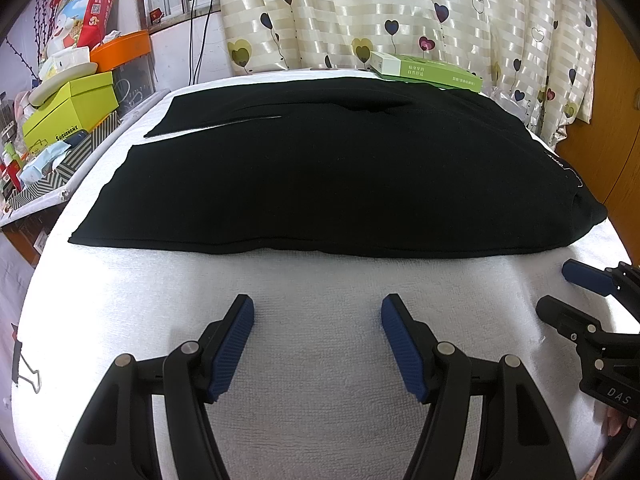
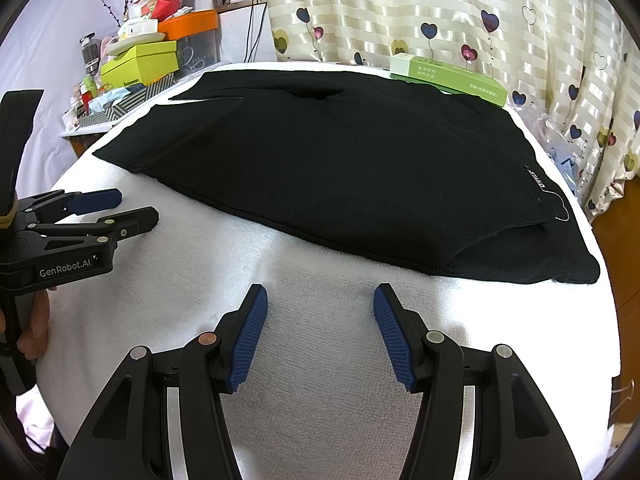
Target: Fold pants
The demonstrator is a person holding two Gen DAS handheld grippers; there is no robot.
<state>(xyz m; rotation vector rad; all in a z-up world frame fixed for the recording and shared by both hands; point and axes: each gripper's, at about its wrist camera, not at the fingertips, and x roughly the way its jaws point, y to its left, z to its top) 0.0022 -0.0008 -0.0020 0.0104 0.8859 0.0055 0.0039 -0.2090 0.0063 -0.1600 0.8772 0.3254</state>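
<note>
Black pants (image 1: 328, 176) (image 2: 340, 168) lie flat on a white towel-covered table (image 1: 320, 280) (image 2: 312, 264), legs to the left and waistband with a small label to the right. My left gripper (image 1: 318, 312) is open over bare towel just short of the pants' near edge, nothing between its blue pads. My right gripper (image 2: 320, 300) is open too, near the pants' right front corner and not touching them. Each gripper shows in the other's view: the right gripper (image 1: 560, 288) at the right edge, the left gripper (image 2: 136, 206) at the left, held by a hand (image 2: 34, 328).
A green box (image 1: 426, 72) (image 2: 448, 78) rests at the table's far edge on the pants' back rim. Stacked boxes and clutter (image 1: 68, 112) (image 2: 136, 64) fill a shelf at the left. A heart-patterned curtain (image 1: 400, 12) hangs behind. Binder clips (image 1: 24, 368) hold the towel's edge.
</note>
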